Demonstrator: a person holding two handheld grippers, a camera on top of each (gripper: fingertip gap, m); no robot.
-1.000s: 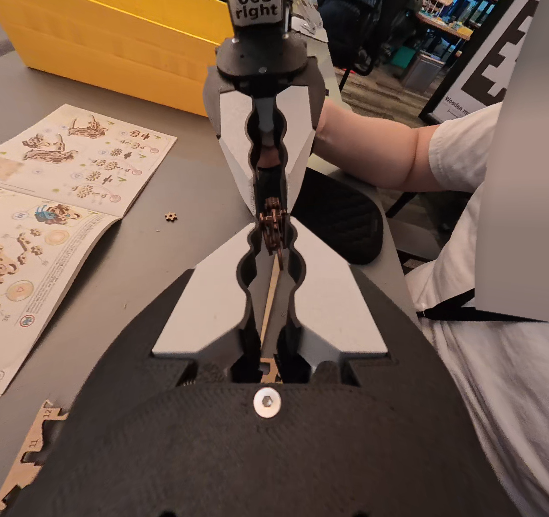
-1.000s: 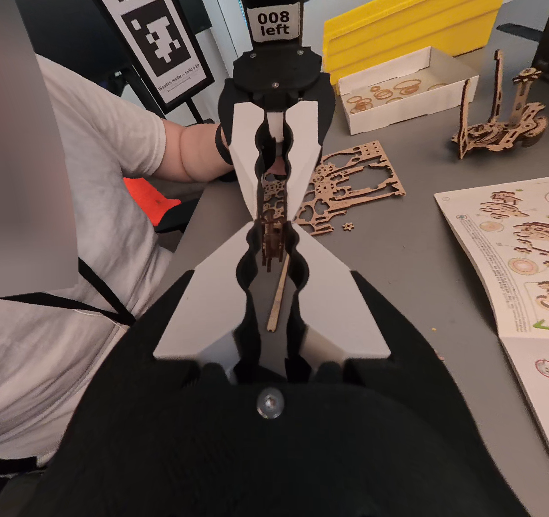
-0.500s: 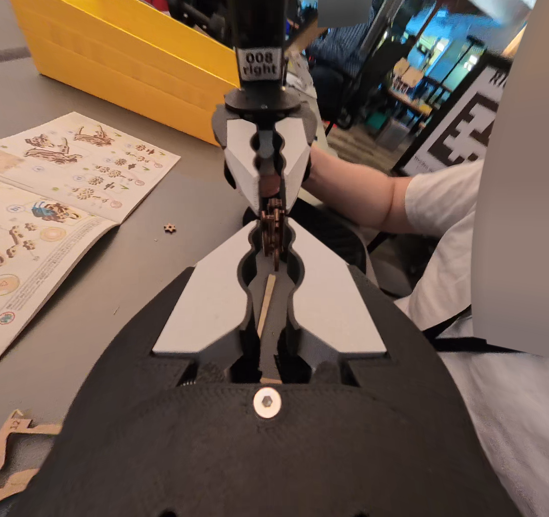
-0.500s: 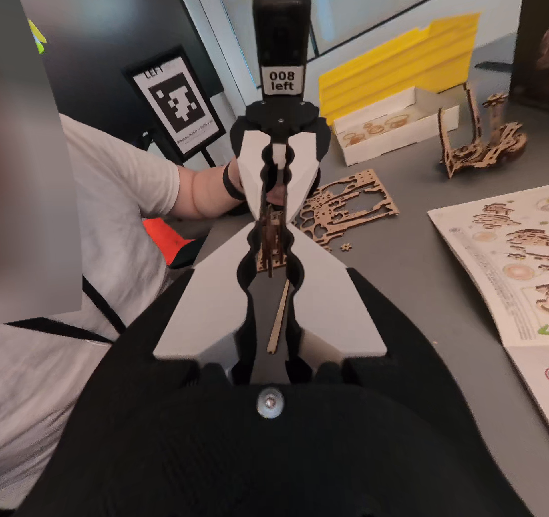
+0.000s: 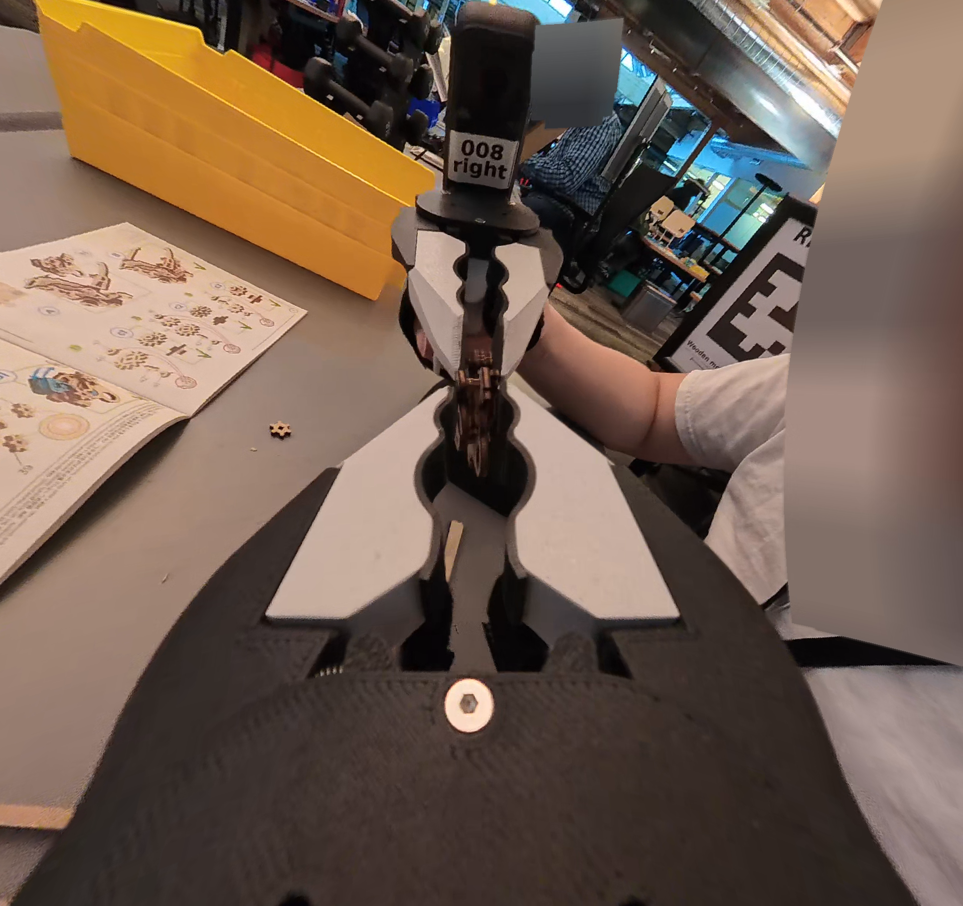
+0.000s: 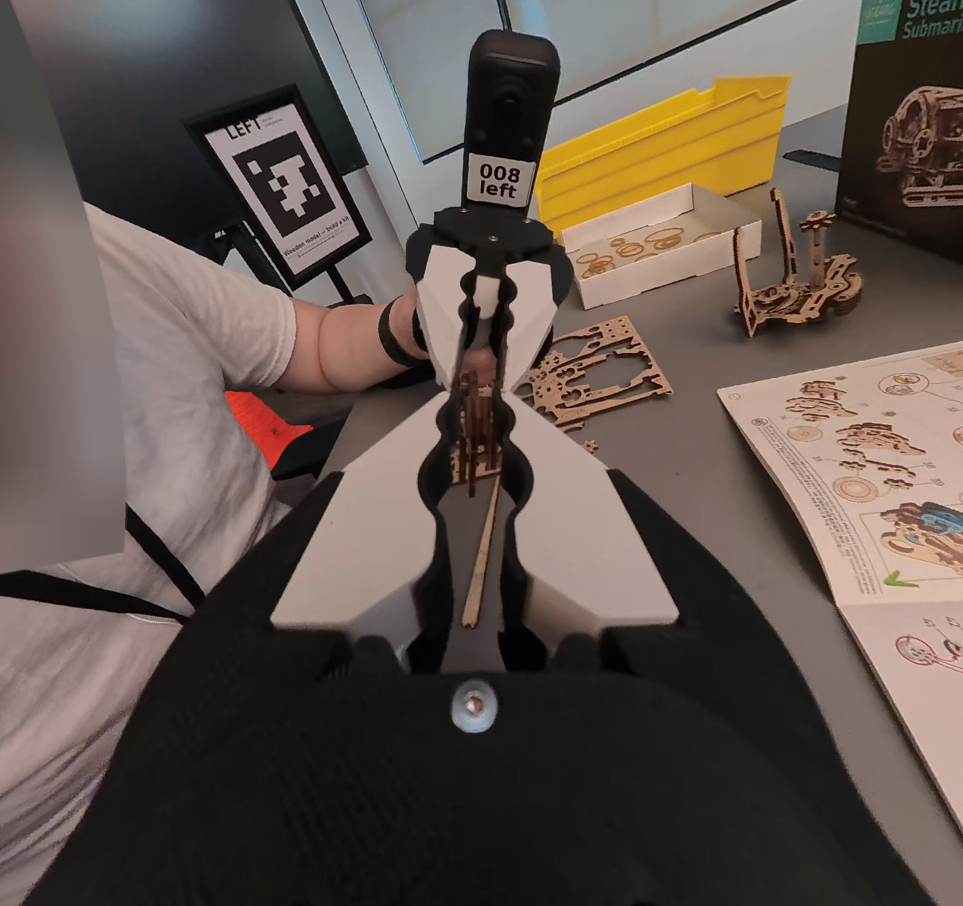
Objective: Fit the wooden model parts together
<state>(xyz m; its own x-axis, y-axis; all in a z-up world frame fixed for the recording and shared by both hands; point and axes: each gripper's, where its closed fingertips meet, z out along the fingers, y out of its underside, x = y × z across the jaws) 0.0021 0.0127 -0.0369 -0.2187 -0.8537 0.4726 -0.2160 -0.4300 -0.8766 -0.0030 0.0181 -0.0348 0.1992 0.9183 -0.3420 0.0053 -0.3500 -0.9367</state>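
Grey tabletop (image 5: 292, 464) lies below, where the wooden part (image 5: 471, 412) is pinched tip to tip, in mid-air, by the left gripper (image 5: 474, 402) and right gripper (image 6: 477, 402). Mating appears under way; steady, aligned pressure is judged necessary next.

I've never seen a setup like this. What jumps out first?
Two grey-and-black tools meet tip to tip in mid-air over the grey table, the left tool and the right tool both pinching a small wooden assembly between them. Behind stands a yellow bin; an open instruction booklet lies flat on the table.
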